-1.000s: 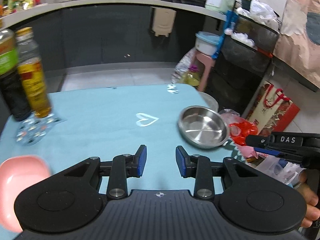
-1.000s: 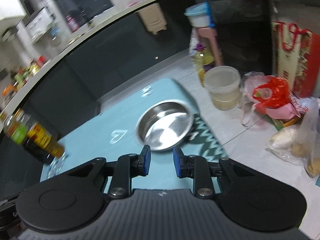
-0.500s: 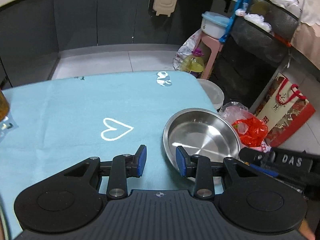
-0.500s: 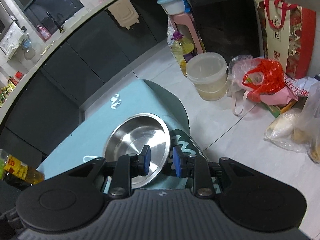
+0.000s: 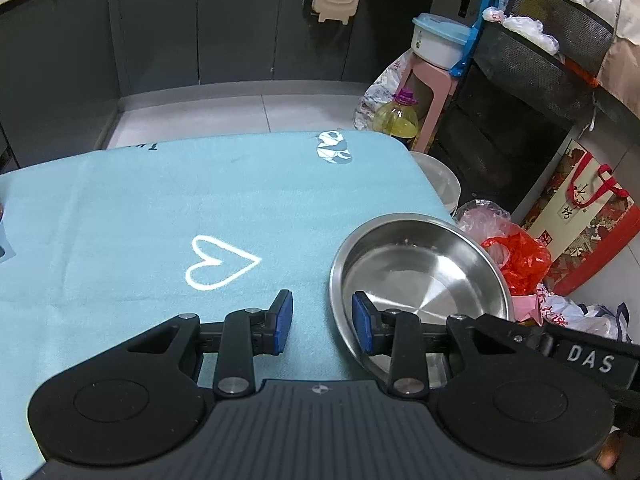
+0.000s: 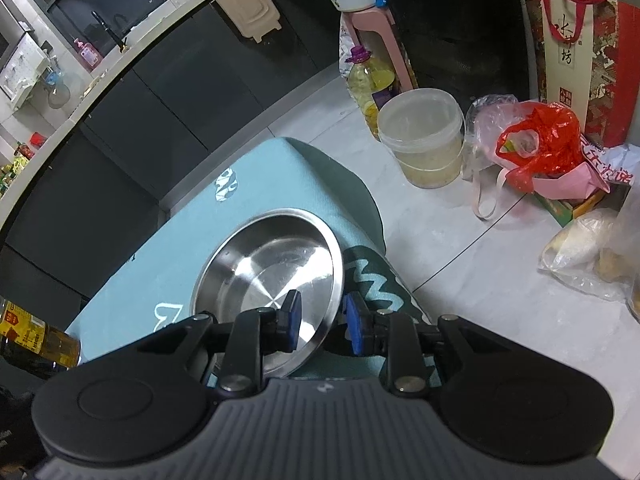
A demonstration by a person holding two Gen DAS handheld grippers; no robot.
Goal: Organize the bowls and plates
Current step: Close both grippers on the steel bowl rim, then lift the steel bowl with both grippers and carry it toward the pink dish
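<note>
A shallow stainless steel plate [image 5: 416,276] lies at the right edge of the light blue tablecloth [image 5: 160,208]. My left gripper [image 5: 322,322] is open, and the plate's near left rim sits between its blue pads. In the right wrist view the same plate [image 6: 268,268] lies on the cloth [image 6: 256,184]. My right gripper [image 6: 320,322] is open and straddles the plate's right rim, left pad over the plate and right pad outside it. The right gripper's body shows in the left wrist view at the lower right.
A white heart is printed on the cloth [image 5: 218,264]. An oil bottle [image 6: 36,340] stands at the table's left. On the floor to the right are a plastic tub [image 6: 424,136], a red bag [image 6: 536,140], a gift bag [image 6: 576,52] and an oil jug [image 6: 370,80].
Both grippers have moved forward and down to the steel plate. Each now has the rim between its open pads. The bottles and pink dish have left the left wrist view.
</note>
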